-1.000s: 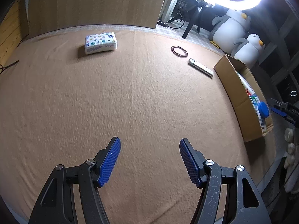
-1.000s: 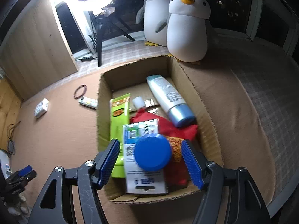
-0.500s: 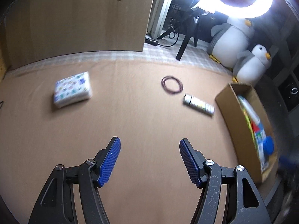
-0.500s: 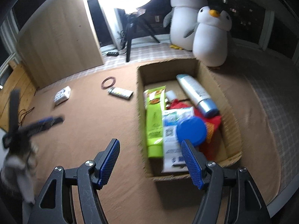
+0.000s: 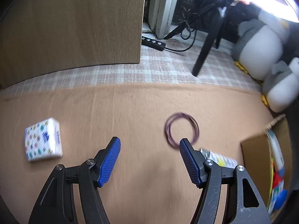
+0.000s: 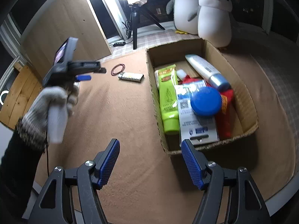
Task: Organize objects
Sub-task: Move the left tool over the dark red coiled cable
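Left wrist camera: steeply down on the tan blanket (image 5: pixel 130 108), close; hair ties (image 5: pixel 181 129) at 1 o'clock. Right wrist camera: higher, farther back, box (image 6: pixel 241 91) at 1 o'clock. Shared: hair ties (image 6: pixel 117 69), box (image 5: pixel 256 149), penguins (image 5: pixel 261 43).

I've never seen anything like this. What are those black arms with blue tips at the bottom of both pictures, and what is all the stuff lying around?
There is no robot here: a person holds a pair of hand tongs in each hand, each with a camera looking along its two blue-padded fingers. One picture is from the left tongs, the other from the right tongs. Both pairs are open and hold nothing. The right view also shows the person's gloved left hand gripping the other tool.

On the brown blanket lie a white patterned tissue pack, a loop of purple rubber bands and a small white patterned tube. The open cardboard box already holds a green tube, a white bottle with a silver-blue cap and a round blue lid.
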The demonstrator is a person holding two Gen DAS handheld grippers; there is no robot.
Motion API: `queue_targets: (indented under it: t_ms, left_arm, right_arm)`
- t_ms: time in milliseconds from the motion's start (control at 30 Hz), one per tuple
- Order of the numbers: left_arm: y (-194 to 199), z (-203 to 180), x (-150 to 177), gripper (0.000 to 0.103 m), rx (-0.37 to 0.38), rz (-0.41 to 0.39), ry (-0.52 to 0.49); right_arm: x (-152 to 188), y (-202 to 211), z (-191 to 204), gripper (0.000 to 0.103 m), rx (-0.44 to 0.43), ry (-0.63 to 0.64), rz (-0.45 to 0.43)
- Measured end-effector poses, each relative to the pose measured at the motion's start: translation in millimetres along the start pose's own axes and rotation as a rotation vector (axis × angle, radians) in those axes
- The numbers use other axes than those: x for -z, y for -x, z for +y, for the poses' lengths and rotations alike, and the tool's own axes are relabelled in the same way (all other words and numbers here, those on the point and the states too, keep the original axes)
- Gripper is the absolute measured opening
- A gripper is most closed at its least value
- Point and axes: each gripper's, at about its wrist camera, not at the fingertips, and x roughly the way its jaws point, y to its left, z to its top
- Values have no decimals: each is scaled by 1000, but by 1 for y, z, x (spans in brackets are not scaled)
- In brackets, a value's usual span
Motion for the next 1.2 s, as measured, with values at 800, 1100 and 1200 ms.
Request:
queue_targets:
  t_ms: [800, 1100, 1200]
  left_arm:
    - [-32, -15, -8, 74, -100, 67, -183]
    - [-24, -7, 13, 75, -63, 80, -209]
    - [-19, -3, 21, 75, -51, 83, -204]
  right_arm:
    - [10, -3, -18, 65, -29, -44, 43]
    - [-19, -10, 10, 65, -76, 41, 27]
    - [-43, -21, 19, 65, -111, 51, 21]
